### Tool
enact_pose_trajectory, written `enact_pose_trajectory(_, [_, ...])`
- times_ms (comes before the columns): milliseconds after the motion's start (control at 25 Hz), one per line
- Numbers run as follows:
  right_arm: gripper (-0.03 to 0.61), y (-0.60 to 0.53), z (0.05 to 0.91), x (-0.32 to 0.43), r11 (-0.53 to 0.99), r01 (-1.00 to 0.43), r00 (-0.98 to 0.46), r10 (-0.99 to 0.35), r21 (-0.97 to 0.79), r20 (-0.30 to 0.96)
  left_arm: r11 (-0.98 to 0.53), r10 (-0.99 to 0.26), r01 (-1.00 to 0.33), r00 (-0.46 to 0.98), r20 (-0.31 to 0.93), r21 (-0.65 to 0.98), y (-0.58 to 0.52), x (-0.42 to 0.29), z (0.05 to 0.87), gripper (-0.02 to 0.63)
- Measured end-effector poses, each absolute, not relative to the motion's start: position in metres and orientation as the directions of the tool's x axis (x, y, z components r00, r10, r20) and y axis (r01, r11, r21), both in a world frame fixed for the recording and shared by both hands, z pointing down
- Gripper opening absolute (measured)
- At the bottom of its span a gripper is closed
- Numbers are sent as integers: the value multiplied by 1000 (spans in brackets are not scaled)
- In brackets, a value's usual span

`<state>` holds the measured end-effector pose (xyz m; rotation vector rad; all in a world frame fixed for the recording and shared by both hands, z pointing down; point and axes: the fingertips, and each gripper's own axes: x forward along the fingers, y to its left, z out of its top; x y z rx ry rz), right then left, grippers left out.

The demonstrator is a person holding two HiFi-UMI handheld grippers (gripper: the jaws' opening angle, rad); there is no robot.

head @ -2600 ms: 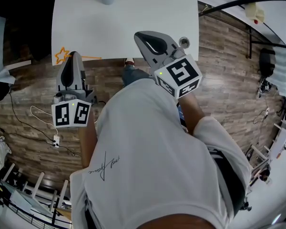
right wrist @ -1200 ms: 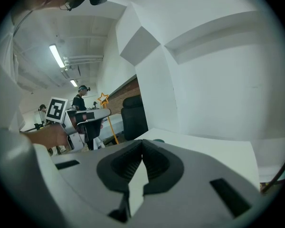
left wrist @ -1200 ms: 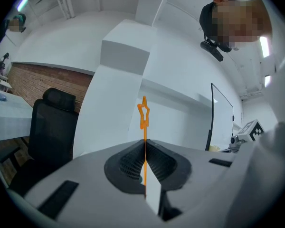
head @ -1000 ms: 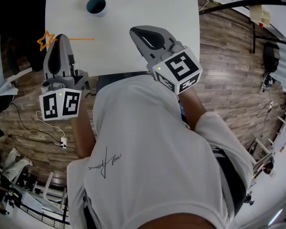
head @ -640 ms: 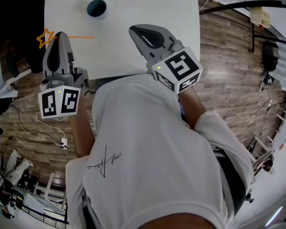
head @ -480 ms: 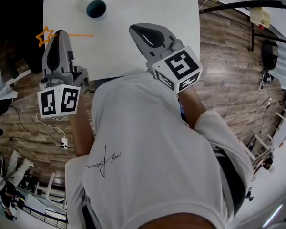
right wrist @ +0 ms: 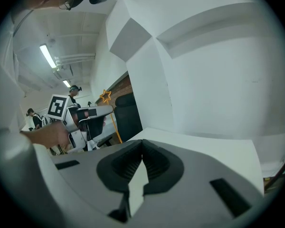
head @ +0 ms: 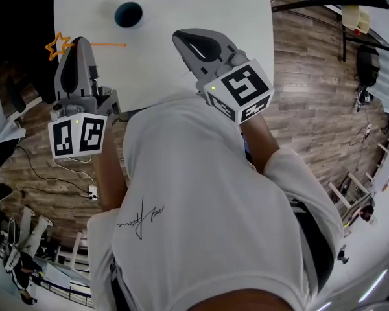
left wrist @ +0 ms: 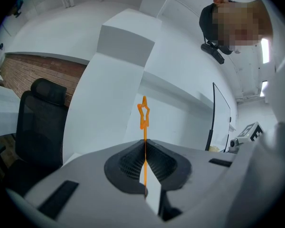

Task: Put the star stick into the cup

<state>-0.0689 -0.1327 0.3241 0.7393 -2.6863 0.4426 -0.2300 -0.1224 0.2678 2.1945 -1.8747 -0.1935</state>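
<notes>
The orange star stick (head: pixel 107 44) is clamped crosswise in my left gripper (head: pixel 80 42), which is shut on its shaft. Its star (head: pixel 57 45) hangs off the left edge of the white table (head: pixel 181 5). In the left gripper view the stick (left wrist: pixel 144 127) runs straight out from between the closed jaws, star end farthest away. A dark blue cup (head: pixel 128 13) stands upright on the table, beyond and to the right of the left gripper. My right gripper (head: pixel 185 37) hovers over the table's near middle, shut with nothing in it (right wrist: pixel 142 146); its view shows the left gripper (right wrist: pixel 88 114) holding the star (right wrist: pixel 105 96).
A black office chair (left wrist: pixel 38 122) stands off the table's left side. Wood floor (head: pixel 311 76) surrounds the table, with cables (head: pixel 65 173) at the left and a black hose (head: pixel 324 4) at the right. White walls lie beyond the table.
My left gripper has carried the star stick farther from the body along the table's left edge, closer to level with the cup. The right gripper has shifted only slightly.
</notes>
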Motion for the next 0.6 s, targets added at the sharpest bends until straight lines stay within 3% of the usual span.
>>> enact_pose_trajectory(600, [9, -143, 335, -66, 790, -565, -798, -452, -235, 400, -179, -977, -948, 204, 69, 264, -150, -230, 268, 11])
